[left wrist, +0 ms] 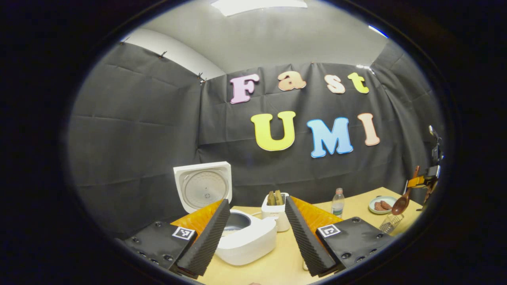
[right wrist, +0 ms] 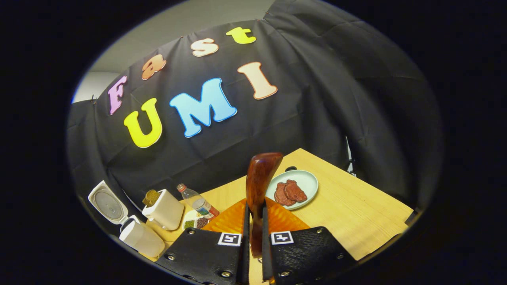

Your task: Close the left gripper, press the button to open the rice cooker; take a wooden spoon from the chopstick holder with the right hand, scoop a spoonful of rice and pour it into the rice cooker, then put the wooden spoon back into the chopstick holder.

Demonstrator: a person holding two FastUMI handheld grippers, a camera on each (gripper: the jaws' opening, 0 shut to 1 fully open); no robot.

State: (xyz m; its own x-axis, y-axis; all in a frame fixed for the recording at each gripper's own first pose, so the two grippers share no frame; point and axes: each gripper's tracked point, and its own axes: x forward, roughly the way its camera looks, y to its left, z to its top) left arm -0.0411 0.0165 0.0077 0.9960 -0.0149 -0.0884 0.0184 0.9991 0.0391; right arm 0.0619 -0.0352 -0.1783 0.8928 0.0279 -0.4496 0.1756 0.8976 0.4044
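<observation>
The white rice cooker (left wrist: 245,237) stands with its lid (left wrist: 202,186) swung up, just ahead of my left gripper (left wrist: 256,200), which is open and holds nothing. At the far right of the left gripper view, the right gripper (left wrist: 425,182) holds the wooden spoon (left wrist: 402,202) above the wire chopstick holder (left wrist: 390,223). In the right gripper view my right gripper (right wrist: 255,221) is shut on the spoon's handle, and the spoon (right wrist: 259,182) stands upright with its bowl on top. The open rice cooker (right wrist: 140,237) lies far off at the lower left there.
A white toaster (left wrist: 276,211) with bread slices stands behind the cooker, with a plastic bottle (left wrist: 338,202) to its right. A pale green plate (right wrist: 311,180) with meat sits on the wooden table (right wrist: 356,213). A small dish of grains (right wrist: 194,222) lies by the bottle (right wrist: 197,202).
</observation>
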